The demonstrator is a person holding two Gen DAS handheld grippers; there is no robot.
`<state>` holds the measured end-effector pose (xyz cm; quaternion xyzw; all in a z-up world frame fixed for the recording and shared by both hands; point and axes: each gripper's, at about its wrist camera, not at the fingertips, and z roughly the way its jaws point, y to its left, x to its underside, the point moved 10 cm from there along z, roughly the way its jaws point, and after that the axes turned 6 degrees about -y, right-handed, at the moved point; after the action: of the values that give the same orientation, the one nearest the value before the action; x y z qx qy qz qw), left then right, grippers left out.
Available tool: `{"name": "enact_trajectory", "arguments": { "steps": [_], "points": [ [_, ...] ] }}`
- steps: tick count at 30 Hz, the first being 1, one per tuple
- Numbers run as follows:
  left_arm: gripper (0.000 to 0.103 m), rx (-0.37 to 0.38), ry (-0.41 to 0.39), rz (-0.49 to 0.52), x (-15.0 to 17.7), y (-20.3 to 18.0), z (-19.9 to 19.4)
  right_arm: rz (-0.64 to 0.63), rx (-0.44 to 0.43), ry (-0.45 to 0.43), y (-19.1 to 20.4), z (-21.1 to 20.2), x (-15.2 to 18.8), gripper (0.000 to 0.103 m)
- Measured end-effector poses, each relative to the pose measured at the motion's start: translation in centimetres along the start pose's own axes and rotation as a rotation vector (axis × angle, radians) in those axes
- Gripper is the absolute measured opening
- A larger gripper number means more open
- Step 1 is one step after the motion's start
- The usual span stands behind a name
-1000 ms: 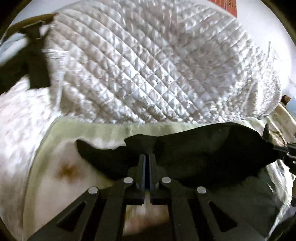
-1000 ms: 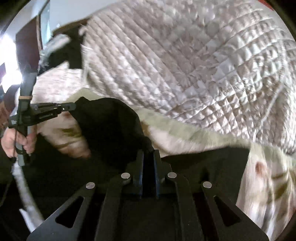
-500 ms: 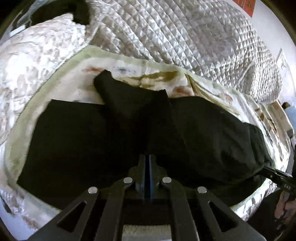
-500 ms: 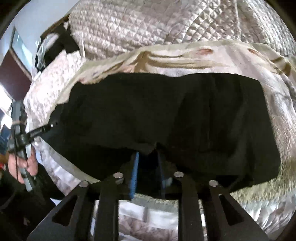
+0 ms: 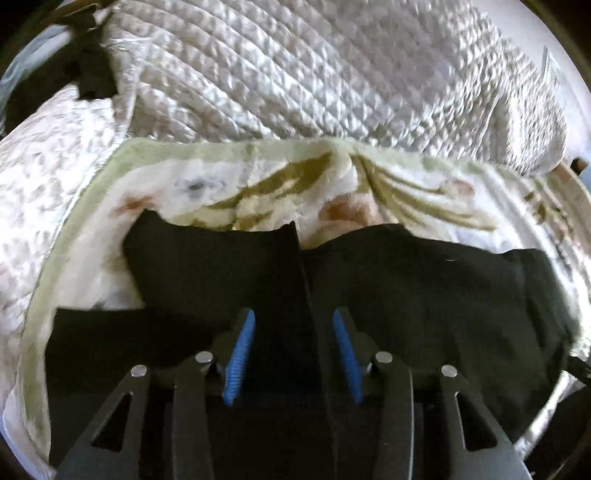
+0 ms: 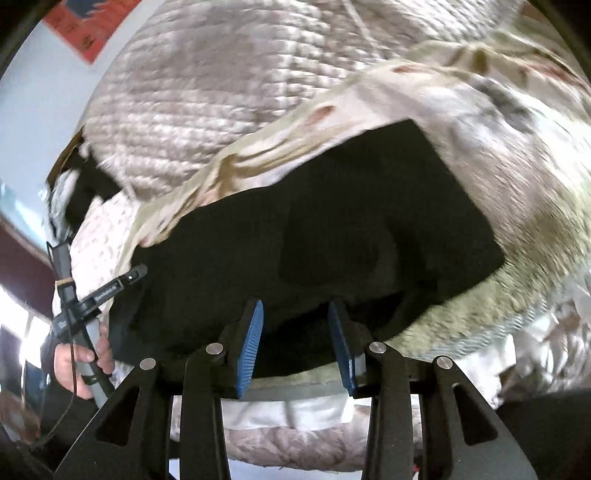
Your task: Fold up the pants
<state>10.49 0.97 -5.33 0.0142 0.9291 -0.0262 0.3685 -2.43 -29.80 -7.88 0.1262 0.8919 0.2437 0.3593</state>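
The black pants (image 5: 406,295) lie folded on a floral blanket (image 5: 258,184) on the bed. In the left wrist view my left gripper (image 5: 293,321) is open, its blue pads (image 5: 240,350) apart just over the near part of the pants, holding nothing. In the right wrist view the pants (image 6: 332,240) lie as a dark flat stack, and my right gripper (image 6: 295,314) is open above their near edge, empty. The left gripper also shows in the right wrist view (image 6: 138,272), at the pants' left end, held by a hand.
A quilted silver bedspread (image 5: 332,74) is heaped behind the blanket. A patterned pillow or cover (image 5: 44,166) lies left. The bed's front edge (image 6: 314,406) drops off under the right gripper. A red picture (image 6: 85,33) hangs on the wall.
Both grippers have opened and let go of the pants, which now rest folded on the blanket. Both have drawn back slightly toward the near edge.
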Motion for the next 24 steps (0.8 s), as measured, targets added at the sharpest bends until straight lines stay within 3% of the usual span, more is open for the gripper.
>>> {"name": "enact_trajectory", "arguments": {
  "steps": [4, 5, 6, 8, 9, 13, 17, 21, 24],
  "points": [
    [0.046, -0.032, 0.039, 0.018, 0.1, 0.1, 2.7, 0.072, 0.043, 0.0, -1.9, 0.4, -0.8, 0.038],
    [0.041, -0.032, 0.049, 0.014, 0.2, 0.2, 3.1, 0.085, 0.046, 0.004, -2.2, 0.6, -0.8, 0.038],
    [0.026, -0.028, 0.035, 0.019, 0.1, 0.1, 3.1, 0.103, 0.048, 0.006, -2.6, 0.7, -0.8, 0.038],
    [0.007, -0.033, 0.019, 0.03, -0.1, 0.2, 3.0, 0.117, 0.045, 0.005, -2.8, 0.8, -0.8, 0.038],
    [0.005, -0.031, 0.014, 0.017, -0.1, 0.4, 2.8, 0.119, 0.046, 0.004, -2.8, 0.9, -0.9, 0.038],
    [0.004, -0.053, -0.074, -0.065, -0.6, 2.8, -0.2, 0.124, 0.039, -0.004, -2.9, 0.6, -0.8, 0.038],
    [0.004, -0.093, -0.191, -0.224, 0.2, 7.5, -5.7, 0.127, 0.039, -0.015, -3.0, 0.4, -0.9, 0.038],
    [0.005, -0.157, -0.248, -0.376, 3.9, 12.3, -10.5, 0.126, 0.04, -0.016, -2.9, 0.5, -0.9, 0.043],
    [0.005, -0.155, -0.223, -0.493, 7.1, 14.2, -11.0, 0.123, 0.047, -0.016, -2.9, 0.7, -0.9, 0.044]
  ]
}}
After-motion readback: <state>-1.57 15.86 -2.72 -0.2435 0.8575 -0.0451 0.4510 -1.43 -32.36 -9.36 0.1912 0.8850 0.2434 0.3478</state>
